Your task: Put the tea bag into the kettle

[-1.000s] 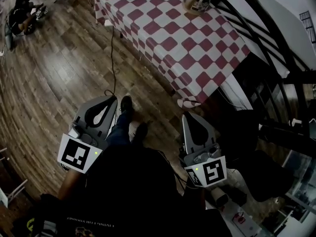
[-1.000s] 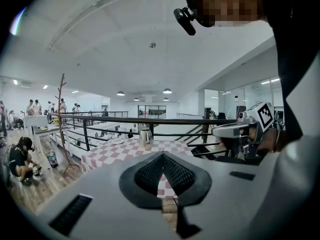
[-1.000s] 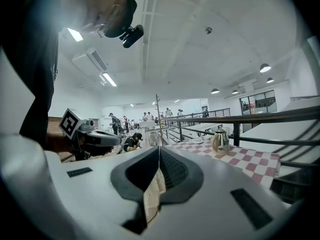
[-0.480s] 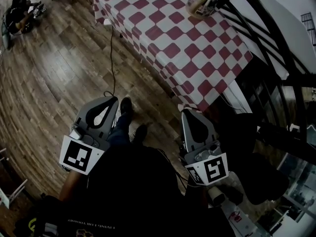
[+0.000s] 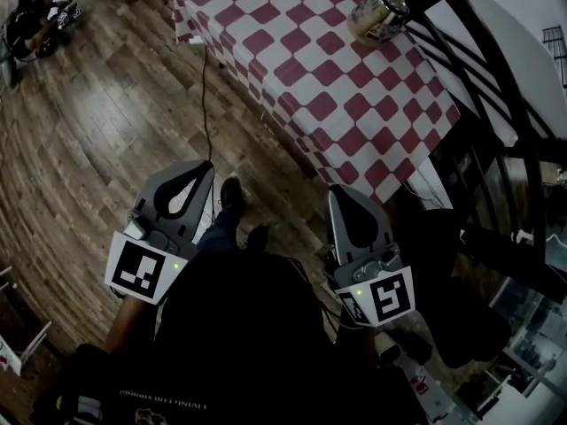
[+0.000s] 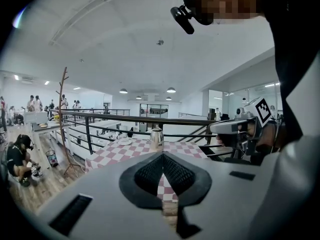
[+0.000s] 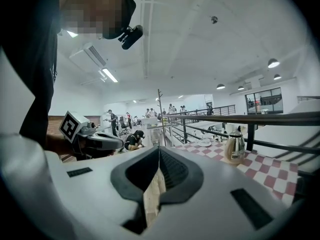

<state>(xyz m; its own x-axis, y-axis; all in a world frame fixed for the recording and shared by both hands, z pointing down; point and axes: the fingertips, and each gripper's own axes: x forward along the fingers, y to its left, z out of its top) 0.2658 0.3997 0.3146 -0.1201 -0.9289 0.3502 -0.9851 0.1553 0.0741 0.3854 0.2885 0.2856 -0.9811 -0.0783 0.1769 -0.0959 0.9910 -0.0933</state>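
Edged nearer red-and-white checked tabletop point(image 5: 301, 60) with left tongs point(image 5: 205, 166), right tongs point(image 5: 337, 191) pressed together, empty; shiny steel kettle point(image 5: 379, 16) upright near far edge

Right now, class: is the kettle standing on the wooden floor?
No, the kettle stands on the red-and-white checked table, well above the floor.

table point(image 5: 306, 69): running off the picture's top edge.
kettle point(image 5: 379, 18): standing by the table's far edge, looking too small to show its lid.
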